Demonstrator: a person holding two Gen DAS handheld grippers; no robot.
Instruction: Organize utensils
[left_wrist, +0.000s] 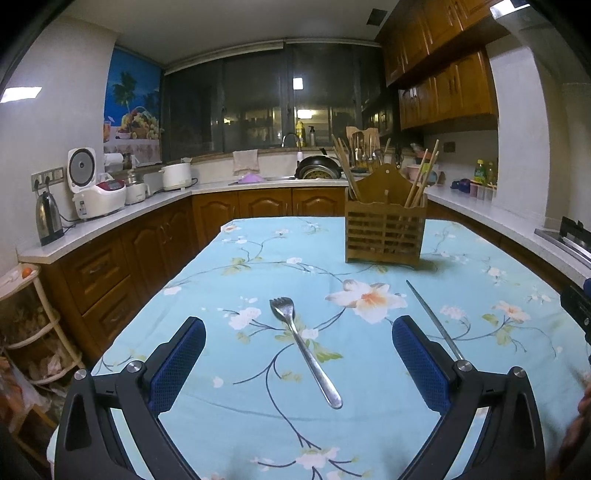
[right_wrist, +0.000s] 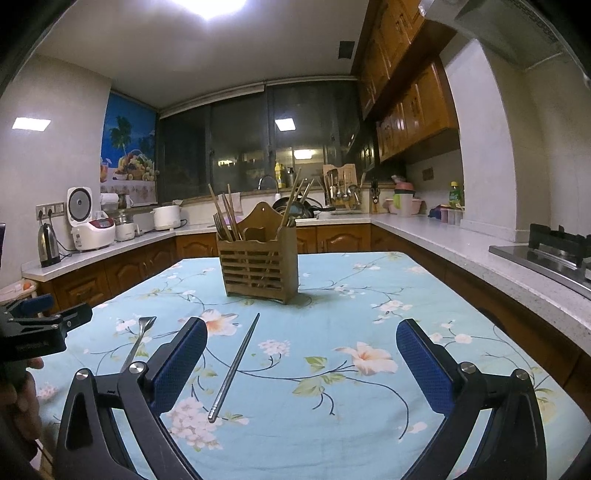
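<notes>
Left wrist view: the left gripper (left_wrist: 299, 328) is spread wide, empty; a fork (left_wrist: 305, 357) is seen flat on the floral tablecloth (left_wrist: 229, 280) between its fingers.
Right wrist view: the right gripper (right_wrist: 301, 330) is spread wide (nothing gripped); a metal chopstick (right_wrist: 234, 368) lies near its left finger, the wooden utensil holder (right_wrist: 258, 264) beyond.

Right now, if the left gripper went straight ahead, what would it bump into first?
Probably the fork. It lies on the tablecloth between the open left gripper fingers. If the gripper passes above it, the wooden holder stands further on, slightly right.
</notes>
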